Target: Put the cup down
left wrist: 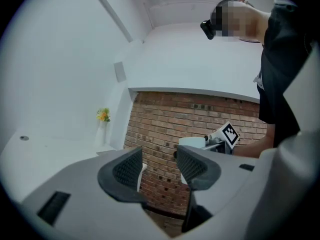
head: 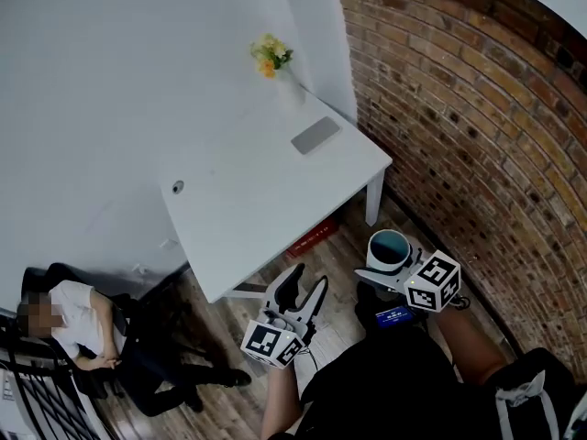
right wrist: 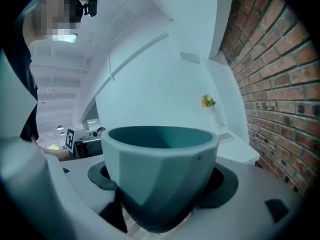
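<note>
- The cup [right wrist: 162, 169] is not put down yet. The right gripper [head: 389, 264] squeezes it on both sides and holds it up in the air.
- The cup is past the near right edge of the table [head: 266, 209], over the wooden floor [head: 344, 246].
- What is left, I think: bring it over the table and let go.
- The left gripper [left wrist: 159, 166] has its jaws apart, with nothing in them.
- The cup is blue-green, smooth and empty, with a round rim and flat-cut sides.
- The table is white, flat and smooth. The brick wall [head: 459, 136] on the right looks rough.
</note>
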The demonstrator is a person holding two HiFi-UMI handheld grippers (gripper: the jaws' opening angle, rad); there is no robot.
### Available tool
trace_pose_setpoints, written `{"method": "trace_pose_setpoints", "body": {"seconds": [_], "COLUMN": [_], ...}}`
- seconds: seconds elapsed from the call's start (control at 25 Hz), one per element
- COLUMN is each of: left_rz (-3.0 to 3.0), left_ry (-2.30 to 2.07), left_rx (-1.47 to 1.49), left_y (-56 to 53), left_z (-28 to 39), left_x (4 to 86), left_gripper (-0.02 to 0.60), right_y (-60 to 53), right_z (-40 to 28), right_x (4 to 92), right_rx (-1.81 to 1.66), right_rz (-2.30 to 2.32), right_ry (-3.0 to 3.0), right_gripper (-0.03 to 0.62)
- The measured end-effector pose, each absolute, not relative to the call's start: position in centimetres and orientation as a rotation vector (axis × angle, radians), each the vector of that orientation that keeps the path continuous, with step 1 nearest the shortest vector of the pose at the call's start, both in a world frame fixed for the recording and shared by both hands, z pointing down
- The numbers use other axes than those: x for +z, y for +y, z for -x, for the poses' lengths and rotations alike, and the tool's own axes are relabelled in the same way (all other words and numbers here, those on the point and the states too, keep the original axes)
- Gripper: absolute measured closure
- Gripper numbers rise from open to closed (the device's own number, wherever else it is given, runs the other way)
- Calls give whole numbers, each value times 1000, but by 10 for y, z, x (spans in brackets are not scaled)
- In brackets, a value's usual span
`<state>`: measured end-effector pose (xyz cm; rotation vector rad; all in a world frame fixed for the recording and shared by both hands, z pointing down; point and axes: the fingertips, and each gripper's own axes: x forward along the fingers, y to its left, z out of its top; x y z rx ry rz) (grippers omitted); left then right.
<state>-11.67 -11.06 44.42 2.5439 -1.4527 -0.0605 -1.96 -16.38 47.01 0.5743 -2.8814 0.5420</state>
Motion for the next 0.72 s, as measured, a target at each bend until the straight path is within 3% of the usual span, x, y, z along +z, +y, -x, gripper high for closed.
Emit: {"method": "trace_pose_setpoints", "body": {"seconds": [0.36, 0.72], "left_rz": [-2523, -2508], "left_ry": [-1513, -1529], "left_rx": [-59, -49], "left_y": [-232, -279], "left_z": [137, 147], "left_x": [430, 428], "left_gripper": [359, 359], "right_y": [-289, -340], "right_z": [45, 57], "right_x": [461, 462], "right_rx": [538, 564], "right_rz": [-508, -487], "right_ry": [-2892, -2900], "right_gripper": [181, 181]}}
